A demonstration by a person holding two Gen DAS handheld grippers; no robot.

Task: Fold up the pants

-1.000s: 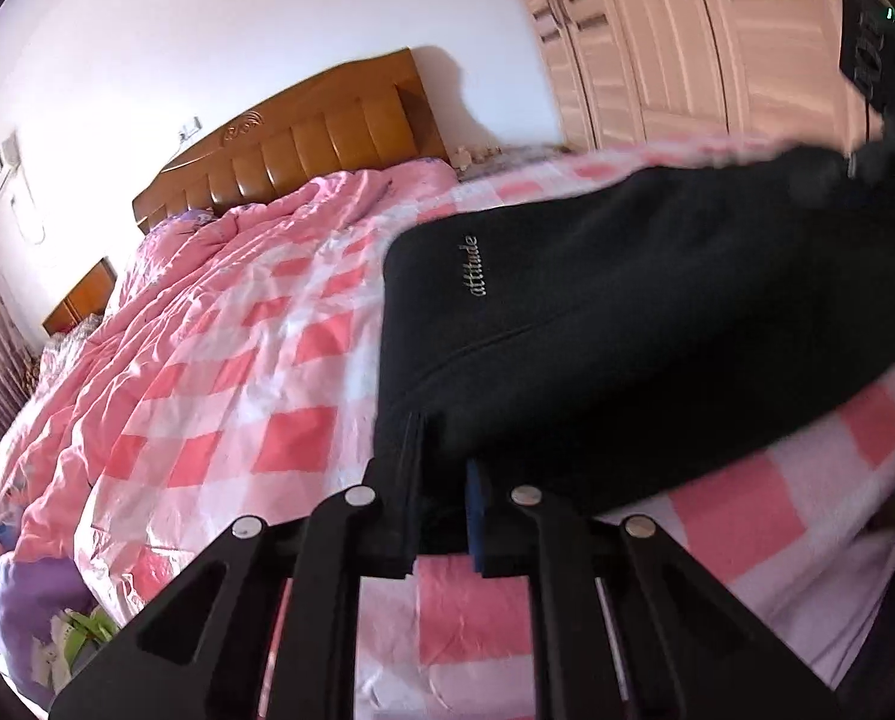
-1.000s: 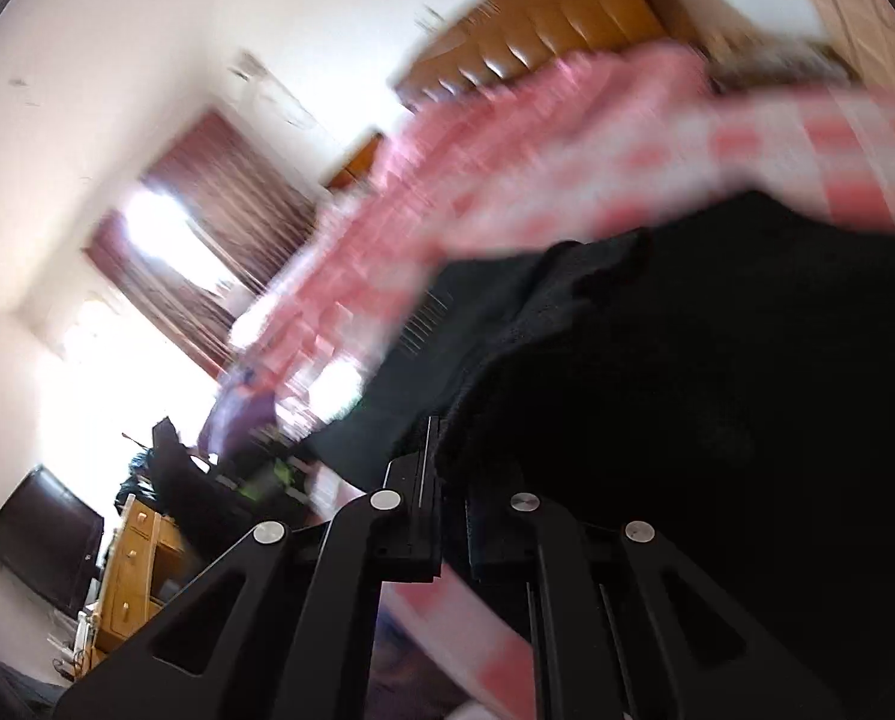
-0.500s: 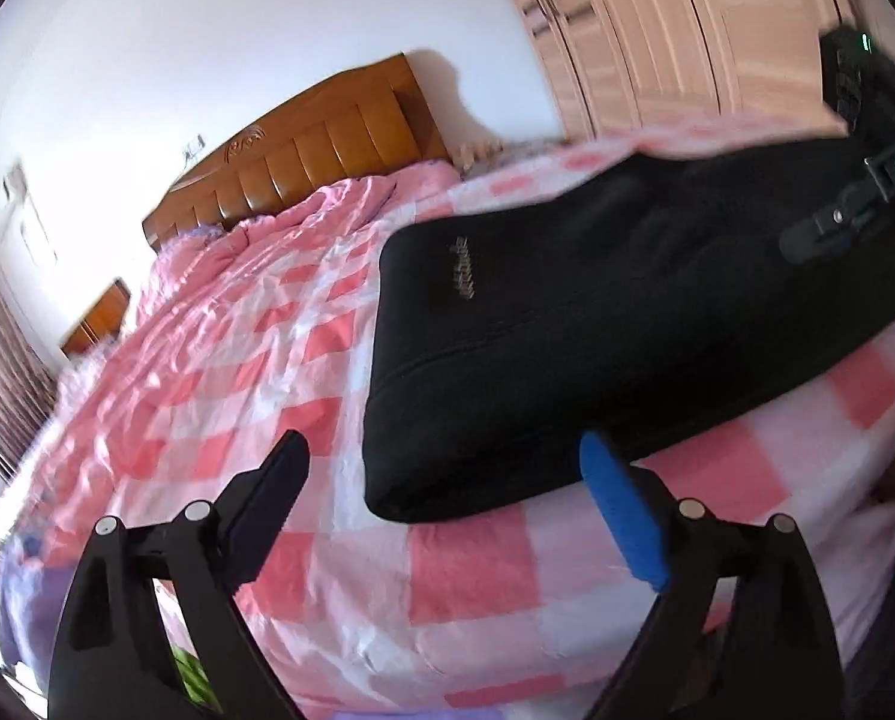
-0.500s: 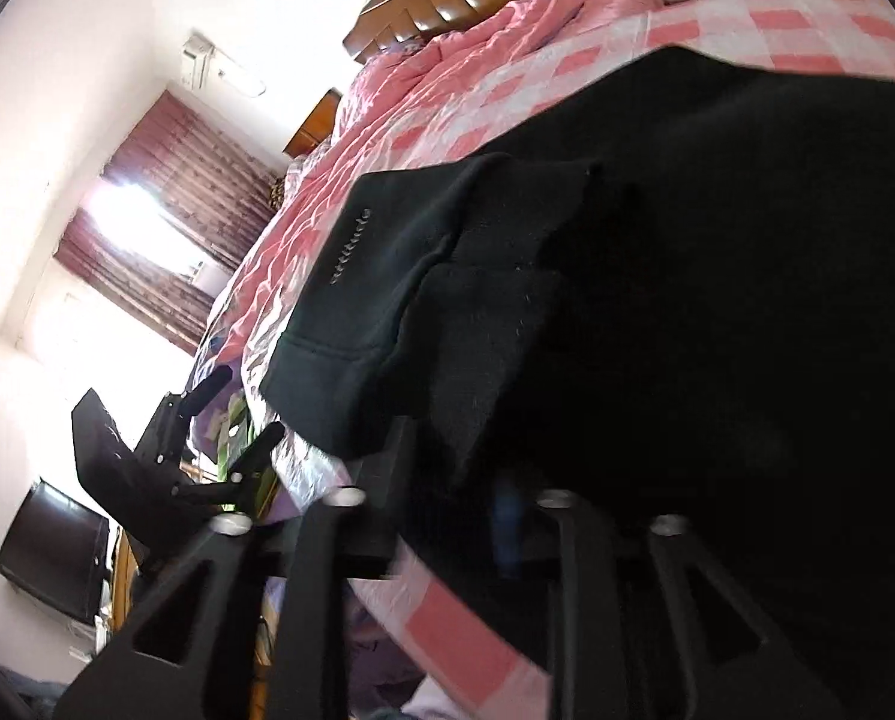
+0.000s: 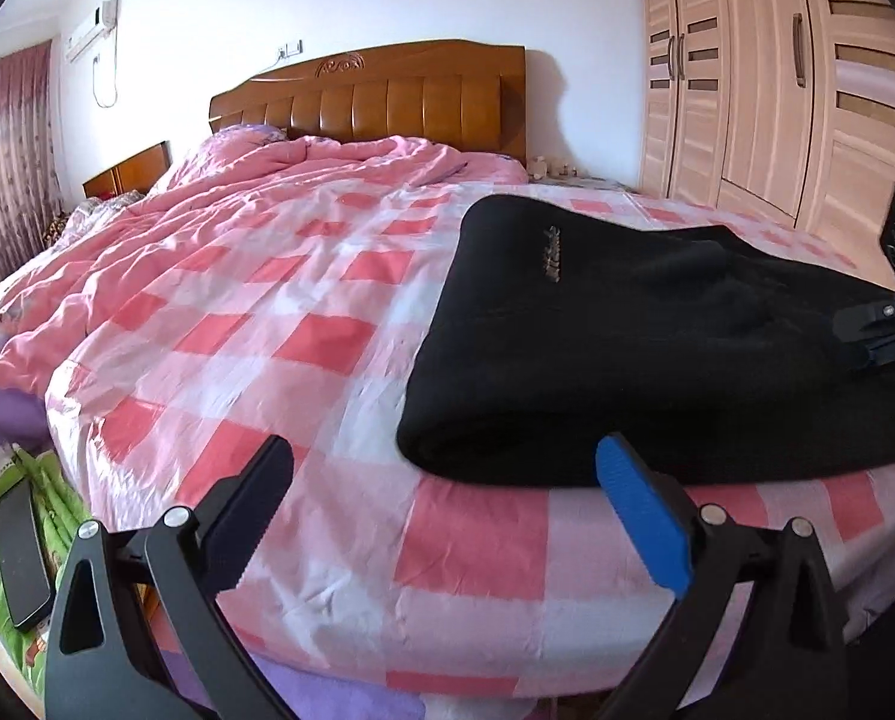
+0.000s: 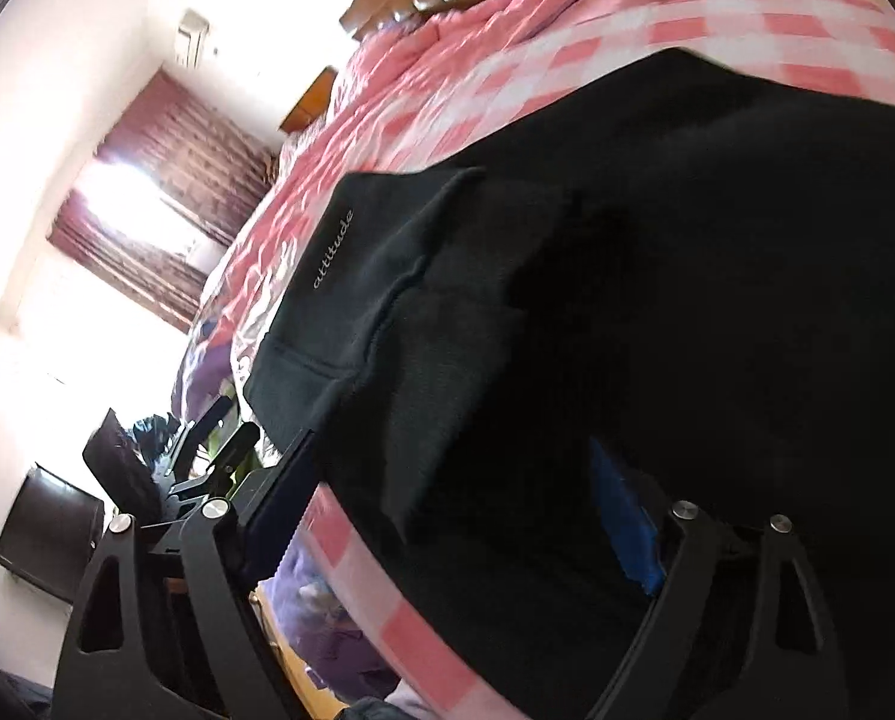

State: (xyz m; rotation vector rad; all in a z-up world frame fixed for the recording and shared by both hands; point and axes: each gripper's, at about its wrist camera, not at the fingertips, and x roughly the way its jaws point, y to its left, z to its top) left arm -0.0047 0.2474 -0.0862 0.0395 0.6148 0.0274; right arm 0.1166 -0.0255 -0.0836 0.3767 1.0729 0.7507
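Pants (image 5: 657,354) folded on bed (image 5: 303,324); left gripper (image 5: 447,480) spread, just short; right gripper (image 6: 465,510) spread around hem.

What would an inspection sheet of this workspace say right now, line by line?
Surface: bed with pink checked cover, rumpled quilt toward the headboard.
Job's things: black pants folded, lying flat near the bed's edge.
Clutter: dark phone-like slab on green fabric, lower left.
Grippers: left gripper open, clear of the pants; right gripper open, fingers either side of the pants' edge.
Cables: one cord hanging below the air conditioner.
Surroundings: wardrobe, curtains, nightstand.
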